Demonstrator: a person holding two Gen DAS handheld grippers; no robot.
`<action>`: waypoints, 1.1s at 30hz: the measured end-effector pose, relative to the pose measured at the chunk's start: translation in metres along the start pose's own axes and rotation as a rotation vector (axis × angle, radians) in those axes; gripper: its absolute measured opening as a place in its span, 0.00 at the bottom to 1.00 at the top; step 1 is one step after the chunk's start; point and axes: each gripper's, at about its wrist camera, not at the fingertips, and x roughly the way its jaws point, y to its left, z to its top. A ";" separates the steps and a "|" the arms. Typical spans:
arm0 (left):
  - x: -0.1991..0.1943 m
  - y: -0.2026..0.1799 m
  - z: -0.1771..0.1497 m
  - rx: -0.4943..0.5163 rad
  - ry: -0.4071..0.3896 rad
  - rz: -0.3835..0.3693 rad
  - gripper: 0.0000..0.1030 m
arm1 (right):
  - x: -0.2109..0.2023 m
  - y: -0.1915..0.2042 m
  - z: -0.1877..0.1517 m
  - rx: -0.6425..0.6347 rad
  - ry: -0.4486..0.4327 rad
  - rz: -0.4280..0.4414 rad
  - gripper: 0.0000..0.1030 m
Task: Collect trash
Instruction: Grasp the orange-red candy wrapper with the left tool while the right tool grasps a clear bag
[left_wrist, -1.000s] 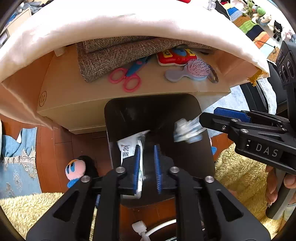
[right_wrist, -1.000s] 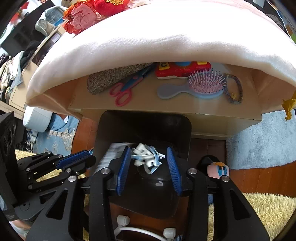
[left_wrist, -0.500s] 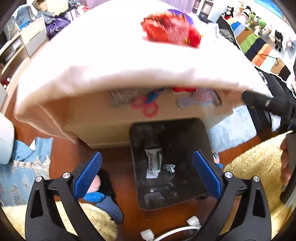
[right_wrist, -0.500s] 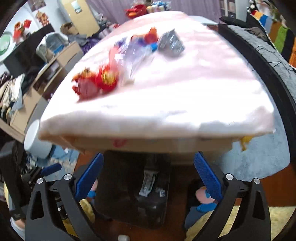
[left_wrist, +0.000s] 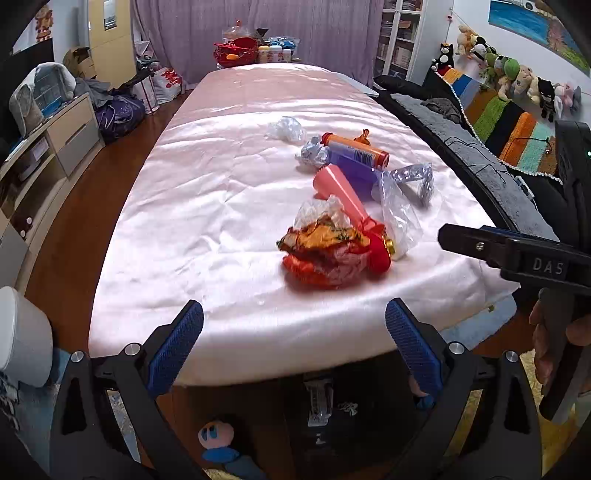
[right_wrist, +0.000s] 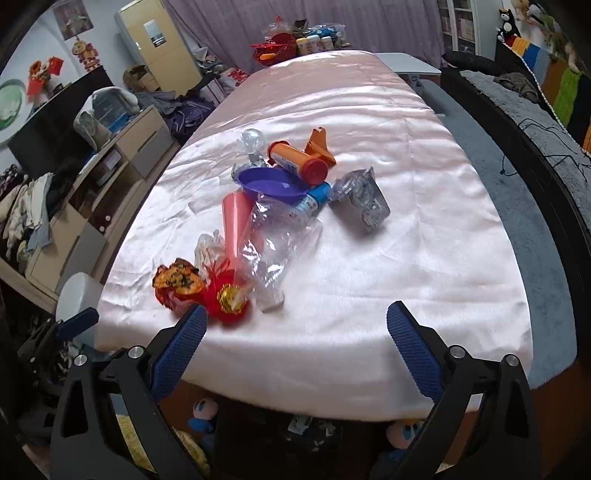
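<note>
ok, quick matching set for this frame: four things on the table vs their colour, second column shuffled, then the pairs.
Things:
1. dish
2. cone
3. tube
4. foil pack

Colours:
A. silver
B. orange with red caps
C. pink
D. purple

Pairs: 1-D, 2-C, 3-B, 4-A

All four lie on the pink-white cloth. The left gripper and right gripper have just opened; nothing is between their jaws.
</note>
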 end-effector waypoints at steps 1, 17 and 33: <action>0.004 -0.001 0.006 0.005 0.003 -0.011 0.91 | 0.006 0.002 0.006 -0.004 0.008 0.005 0.85; 0.055 0.007 0.030 -0.014 0.067 -0.047 0.86 | 0.061 0.000 0.032 0.035 0.096 0.019 0.47; 0.057 0.011 0.031 -0.020 0.068 -0.063 0.61 | 0.061 0.007 0.030 -0.063 0.065 -0.053 0.40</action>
